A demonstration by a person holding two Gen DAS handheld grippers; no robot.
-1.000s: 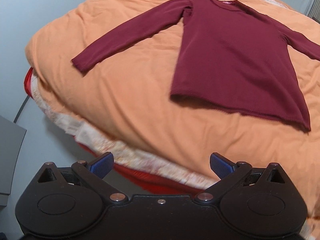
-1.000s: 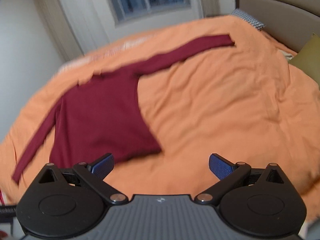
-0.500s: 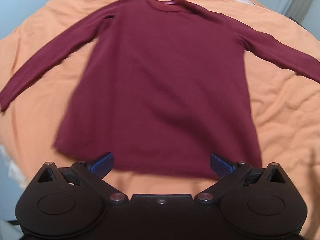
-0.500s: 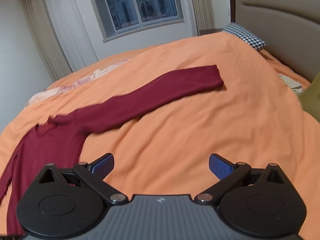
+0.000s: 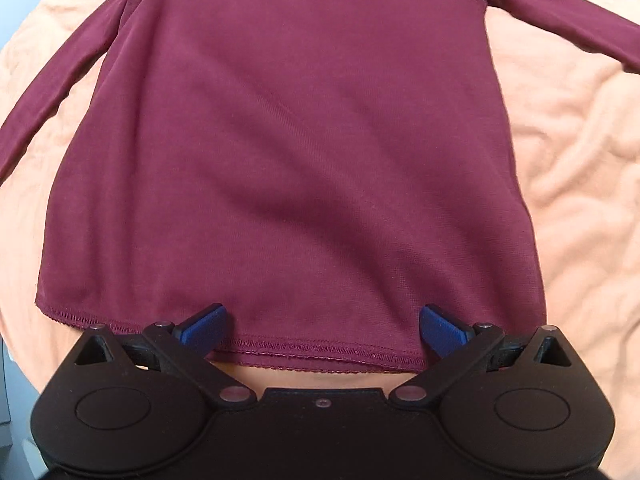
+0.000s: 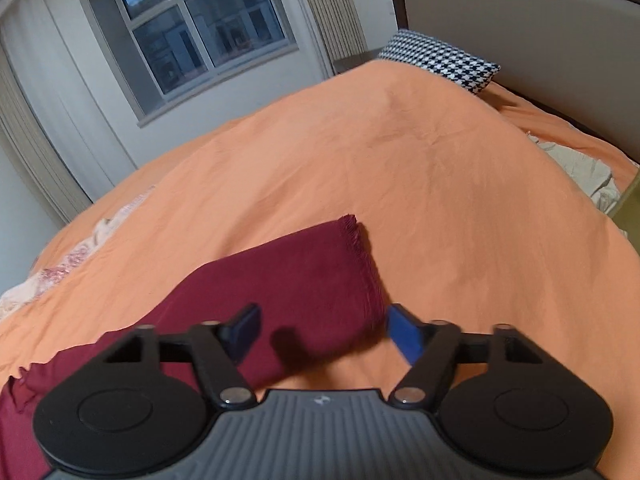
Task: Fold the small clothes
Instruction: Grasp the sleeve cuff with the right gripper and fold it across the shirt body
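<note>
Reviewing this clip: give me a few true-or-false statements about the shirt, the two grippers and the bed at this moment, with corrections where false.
1. The dark red shirt lies spread flat on the orange bedcover. True.
2. The left gripper is shut on the shirt's hem. False: its jaws stand wide open, over the hem.
3. The right gripper is at the end of a sleeve. True.
4. The right gripper has lifted the sleeve off the bed. False: its jaws are open and the sleeve lies on the cover.
5. A black-and-white checked pillow sits near the headboard. True.
6. The shirt is already folded in half. False: body and sleeves are spread out.
</note>
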